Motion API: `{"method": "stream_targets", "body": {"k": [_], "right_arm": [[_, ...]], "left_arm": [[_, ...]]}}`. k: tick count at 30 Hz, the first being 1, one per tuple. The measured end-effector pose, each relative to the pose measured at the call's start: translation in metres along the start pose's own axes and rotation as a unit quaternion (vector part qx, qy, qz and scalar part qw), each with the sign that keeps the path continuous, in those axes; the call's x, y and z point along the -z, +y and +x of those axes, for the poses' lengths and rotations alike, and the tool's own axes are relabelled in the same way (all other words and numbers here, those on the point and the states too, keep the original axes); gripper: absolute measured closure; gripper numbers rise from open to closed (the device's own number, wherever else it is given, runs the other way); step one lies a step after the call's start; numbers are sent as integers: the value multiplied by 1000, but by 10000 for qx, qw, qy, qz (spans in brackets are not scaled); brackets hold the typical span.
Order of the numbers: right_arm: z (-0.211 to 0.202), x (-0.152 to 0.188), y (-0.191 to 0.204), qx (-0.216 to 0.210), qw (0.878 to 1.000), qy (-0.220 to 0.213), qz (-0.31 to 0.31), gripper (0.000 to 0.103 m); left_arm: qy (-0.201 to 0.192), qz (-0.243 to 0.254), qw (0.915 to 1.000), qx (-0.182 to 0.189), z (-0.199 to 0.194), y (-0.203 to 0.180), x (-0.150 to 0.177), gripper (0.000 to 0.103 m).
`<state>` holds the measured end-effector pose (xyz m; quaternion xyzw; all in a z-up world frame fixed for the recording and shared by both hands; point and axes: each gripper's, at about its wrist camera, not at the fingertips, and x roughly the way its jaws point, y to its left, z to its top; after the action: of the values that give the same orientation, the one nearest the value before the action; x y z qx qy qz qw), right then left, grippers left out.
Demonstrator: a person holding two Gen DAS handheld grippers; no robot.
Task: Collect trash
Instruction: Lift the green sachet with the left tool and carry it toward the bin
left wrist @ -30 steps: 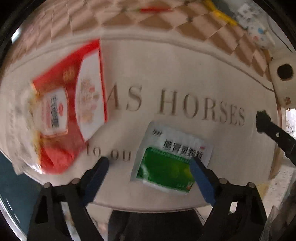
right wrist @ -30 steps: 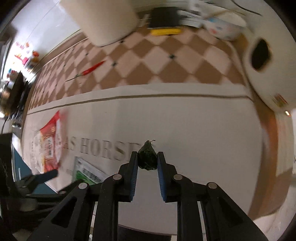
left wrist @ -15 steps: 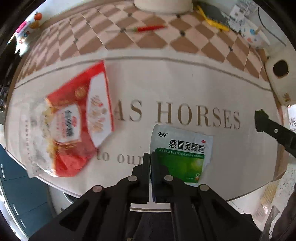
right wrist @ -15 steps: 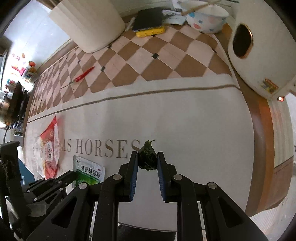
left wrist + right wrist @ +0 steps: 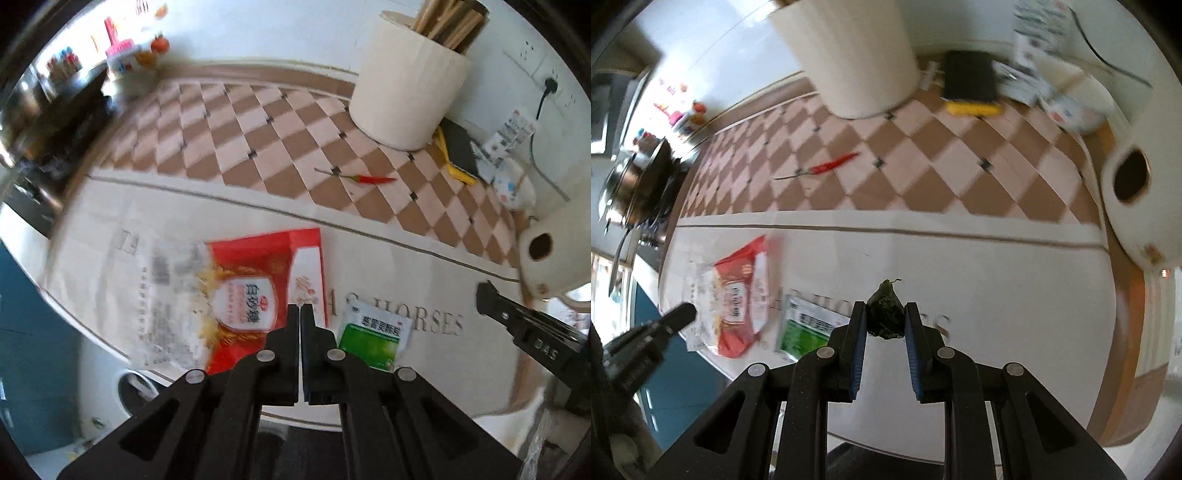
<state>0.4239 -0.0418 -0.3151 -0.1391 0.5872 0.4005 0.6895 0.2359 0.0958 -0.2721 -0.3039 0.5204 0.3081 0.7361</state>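
My left gripper [image 5: 299, 306] is shut with nothing between its fingers, high above the white mat [image 5: 424, 273]. Under it lie a red and white food bag [image 5: 255, 288] and, just to its right, a small green and white medicine packet [image 5: 373, 336], both flat on the mat. My right gripper [image 5: 885, 306] is shut on a dark green crumpled wad [image 5: 884, 314] and holds it above the mat. The right wrist view also shows the packet [image 5: 801, 328], the bag [image 5: 738, 295] and the left gripper [image 5: 683, 314] at the lower left.
A red chili [image 5: 369, 180] lies on the checkered cloth behind the mat. A tall white container [image 5: 406, 85] with wooden sticks stands at the back. A white appliance [image 5: 554, 254] sits at the right, a yellow and black sponge [image 5: 458, 151] near the wall, a pot [image 5: 639, 181] at the left.
My left gripper closed from wide open without taking the green packet, then rose; the packet stays on the mat. My right gripper rose a little with the wad still in it.
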Motion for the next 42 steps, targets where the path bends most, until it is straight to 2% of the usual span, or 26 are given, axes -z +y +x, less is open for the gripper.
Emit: {"method": "stream_targets", "body": {"k": [2,4,7,9,10,12,15,16,17,19,20,22,23,24,25,26,27,31,33,42], "right_arm": [[0,-4,11,5,9999,-17,-100,82],[4,-5,15,15,9999,17,-101,82],[22,-4,13,-109,9996,266,24,82],[32,-2,10,-142,9991,391,90,82],[36,0,8,-148,9988,442,122,82],[37,2,6,-116,9989,445,126,82],[35,3,-1,-61,9990,418,169,82],[35,4,-5,-42,9989,411,208,82],[34,4,-9,-29,9988,411,250,82],[34,4,-18,-11,9985,403,365,82],[34,4,-23,-5,9983,396,420,82],[33,4,-30,4,9980,374,506,82],[32,4,-33,12,9979,360,540,82],[32,4,-35,19,9978,352,566,82],[31,5,-37,28,9977,335,591,82],[30,5,-39,39,9976,319,606,82],[29,6,-40,47,9975,306,630,82],[24,10,-51,76,9966,242,782,82],[22,11,-55,96,9962,215,833,82],[13,5,-48,90,9967,65,800,82]], "left_arm": [[271,-282,9980,495,17,27,12,102],[668,-476,9927,881,41,29,27,101],[1216,-726,9827,1193,78,30,46,95],[1416,-876,9774,1301,92,29,52,76],[1432,-950,9757,1359,97,27,55,74],[1214,-891,9776,1474,93,23,52,62],[1039,-740,9811,1458,94,11,46,45],[992,-638,9838,1348,95,3,43,42],[985,-552,9857,1253,97,-3,41,35],[988,-222,9910,877,103,-22,35,30],[980,50,9936,557,107,-36,32,30],[940,525,9942,-21,116,-59,29,30],[924,648,9934,-227,117,-64,29,34],[875,763,9923,-428,118,-71,29,46],[762,855,9925,-437,115,-77,29,60],[732,935,9916,-512,114,-81,28,87],[743,1016,9901,-615,114,-84,27,103],[756,943,9914,-502,114,-80,26,103],[688,901,9926,-424,101,-68,29,103],[-72,643,9978,-173,28,-26,14,103]]}}
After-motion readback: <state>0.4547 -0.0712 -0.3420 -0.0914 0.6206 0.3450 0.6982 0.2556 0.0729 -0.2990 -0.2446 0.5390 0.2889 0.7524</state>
